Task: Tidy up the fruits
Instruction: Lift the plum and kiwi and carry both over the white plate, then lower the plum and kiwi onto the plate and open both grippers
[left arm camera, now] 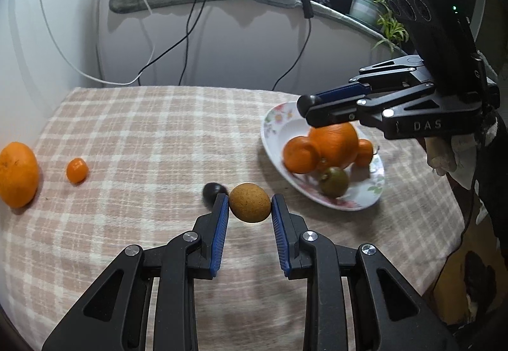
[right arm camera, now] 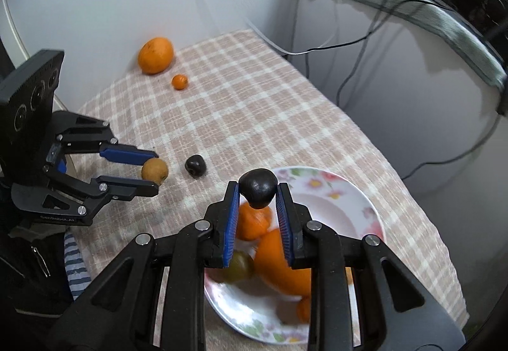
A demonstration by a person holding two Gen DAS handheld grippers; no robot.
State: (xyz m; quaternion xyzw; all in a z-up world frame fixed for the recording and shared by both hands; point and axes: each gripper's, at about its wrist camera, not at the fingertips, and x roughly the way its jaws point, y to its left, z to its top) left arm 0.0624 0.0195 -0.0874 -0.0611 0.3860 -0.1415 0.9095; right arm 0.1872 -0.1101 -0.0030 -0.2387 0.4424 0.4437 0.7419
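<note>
My left gripper (left arm camera: pixel 250 204) is shut on a tan round fruit (left arm camera: pixel 250 202) just above the checked tablecloth; it also shows in the right wrist view (right arm camera: pixel 154 171). A dark fruit (left arm camera: pixel 213 191) lies just behind it on the cloth (right arm camera: pixel 195 165). My right gripper (right arm camera: pixel 257 192) is shut on another dark fruit (right arm camera: pixel 257 187) and holds it over the floral plate (right arm camera: pixel 352 192). The plate (left arm camera: pixel 279 120) holds a big orange (left arm camera: pixel 333 144), smaller oranges (left arm camera: pixel 300 154) and a green fruit (left arm camera: pixel 333 181). The right gripper (left arm camera: pixel 306 108) hovers above the plate in the left wrist view.
A large orange (left arm camera: pixel 17 174) and a small mandarin (left arm camera: pixel 76 170) lie at the table's far left, near the wall (right arm camera: pixel 155 55). Cables hang down the white cabinet behind the table (left arm camera: pixel 190 33). A potted plant (left arm camera: pixel 368 1) stands on the shelf at the back right.
</note>
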